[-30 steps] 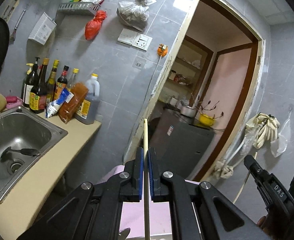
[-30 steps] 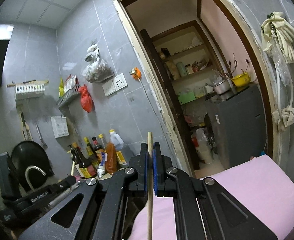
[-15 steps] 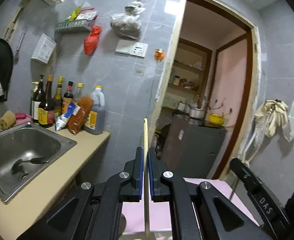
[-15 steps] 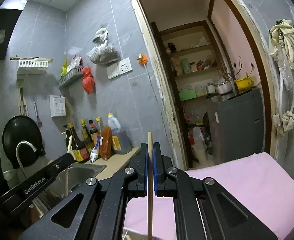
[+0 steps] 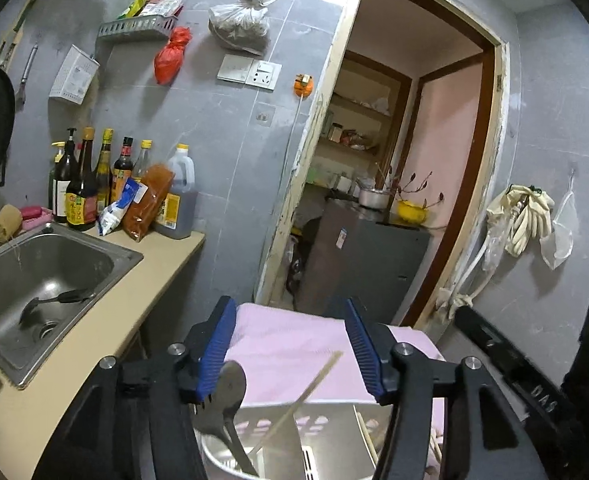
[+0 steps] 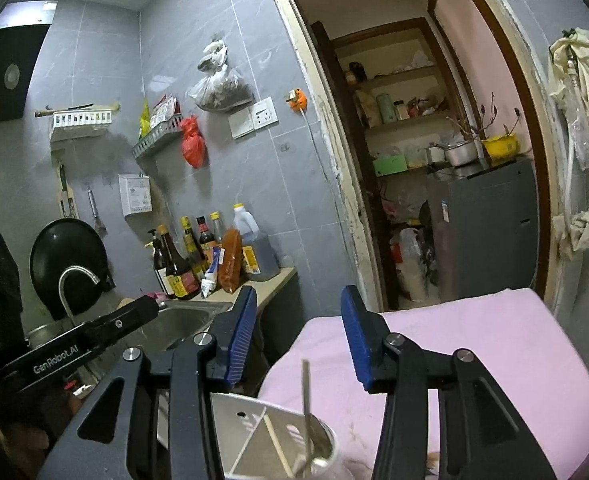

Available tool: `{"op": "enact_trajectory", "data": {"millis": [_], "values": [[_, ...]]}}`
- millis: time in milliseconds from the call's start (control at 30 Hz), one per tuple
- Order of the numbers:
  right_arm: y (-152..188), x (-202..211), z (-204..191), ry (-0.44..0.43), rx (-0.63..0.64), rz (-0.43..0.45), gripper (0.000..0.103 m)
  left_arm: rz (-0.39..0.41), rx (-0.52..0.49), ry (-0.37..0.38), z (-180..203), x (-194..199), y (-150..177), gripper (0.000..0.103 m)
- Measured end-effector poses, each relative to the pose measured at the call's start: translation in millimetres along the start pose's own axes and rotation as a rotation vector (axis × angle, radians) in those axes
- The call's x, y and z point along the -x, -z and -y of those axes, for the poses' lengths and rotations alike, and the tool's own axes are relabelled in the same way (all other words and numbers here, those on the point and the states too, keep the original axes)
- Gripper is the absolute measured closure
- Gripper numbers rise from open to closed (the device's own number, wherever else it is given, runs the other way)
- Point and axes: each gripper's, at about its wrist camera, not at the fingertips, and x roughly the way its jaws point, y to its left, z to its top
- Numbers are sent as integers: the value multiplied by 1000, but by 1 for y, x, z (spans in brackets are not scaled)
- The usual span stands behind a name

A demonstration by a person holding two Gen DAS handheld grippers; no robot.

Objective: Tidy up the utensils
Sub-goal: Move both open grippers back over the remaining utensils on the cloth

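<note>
My left gripper (image 5: 290,344) is open and empty above a white utensil holder (image 5: 254,444) on the pink cloth (image 5: 294,344). A wooden chopstick (image 5: 306,392) leans loose in the holder beside a metal spoon (image 5: 226,400). My right gripper (image 6: 298,344) is open and empty above the same holder (image 6: 286,436). A second chopstick (image 6: 305,392) stands blurred in it, and another stick (image 6: 278,446) lies slanted inside. The left gripper's body (image 6: 70,352) shows at the left of the right wrist view.
A steel sink (image 5: 34,276) with a dark ladle (image 5: 54,300) sits in the beige counter (image 5: 126,308) to the left. Sauce bottles (image 5: 94,184) stand against the grey tiled wall. An open doorway (image 5: 394,184) with a grey fridge (image 5: 362,264) lies ahead.
Both grippers were shut on upright chopsticks; both have opened and the chopsticks have dropped into the utensil holder. Both views have tilted down toward the holder.
</note>
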Motion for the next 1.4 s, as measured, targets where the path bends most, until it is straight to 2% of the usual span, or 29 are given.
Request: {"op": "enact_trajectory", "data": {"millis": [100, 200, 267, 300, 367, 433, 600, 800, 1033, 1200, 1400], "values": [[-11, 24, 12, 24, 1, 11, 47, -10, -21, -17, 10, 8, -1, 36], [-20, 43, 25, 43, 6, 12, 41, -21, -47, -26, 25, 16, -3, 29], [-27, 57, 37, 65, 14, 10, 32, -25, -65, -40, 37, 22, -3, 21], [-30, 64, 43, 81, 19, 11, 25, -26, -69, -41, 43, 24, -3, 18], [-35, 76, 54, 109, 32, 14, 16, -27, -78, -43, 55, 29, 0, 5], [-37, 89, 66, 139, 54, 7, 9, -22, -91, -50, 67, 33, 3, 2], [-39, 117, 97, 212, 122, -8, 3, -27, -125, -47, 101, 38, 23, 2], [-31, 138, 136, 283, 121, -49, 2, -51, -127, -9, 134, 38, 51, 2], [3, 130, 188, 326, 74, -142, 2, -147, -186, 34, 171, 19, 102, 2], [31, 120, 219, 329, 23, -215, 2, -252, -228, 43, 186, -6, 139, 2], [61, 110, 242, 304, -14, -298, 2, -351, -237, 55, 190, -30, 158, 2]]}}
